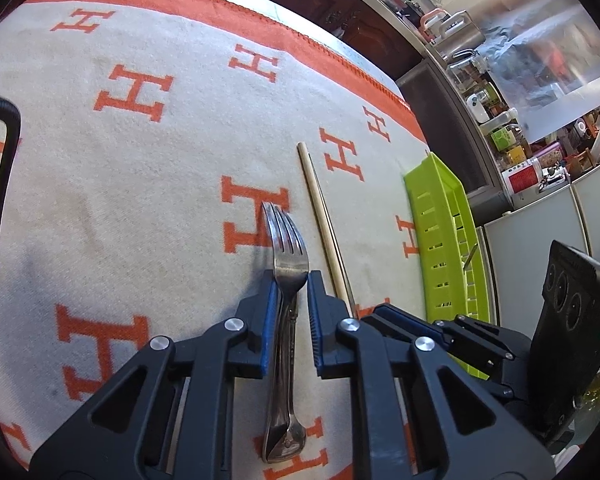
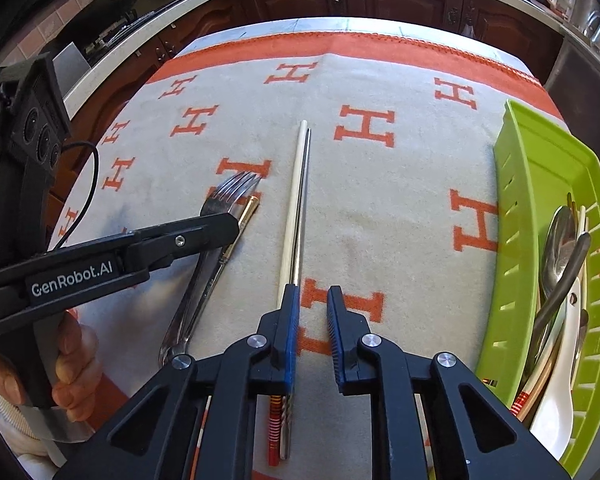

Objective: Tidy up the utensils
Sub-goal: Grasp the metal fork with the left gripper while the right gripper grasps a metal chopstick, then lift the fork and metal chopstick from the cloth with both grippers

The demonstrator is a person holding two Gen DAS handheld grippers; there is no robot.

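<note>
Fork (image 1: 286, 256) between left hand-held gripper (image 1: 292, 280) pads; cloth (image 1: 140, 200) beyond bare.

My desk (image 2: 260, 26) is covered by a cream blanket (image 2: 380, 216) with an orange border and orange H letters. On the blanket lie a steel fork (image 1: 286, 248), with a second piece of steel cutlery against it, and beside them a pair of chopsticks (image 2: 296, 208), one pale and one metal, side by side and touching. At the right edge sits a lime-green slotted tray (image 2: 516, 208), well apart from the chopsticks.
</note>
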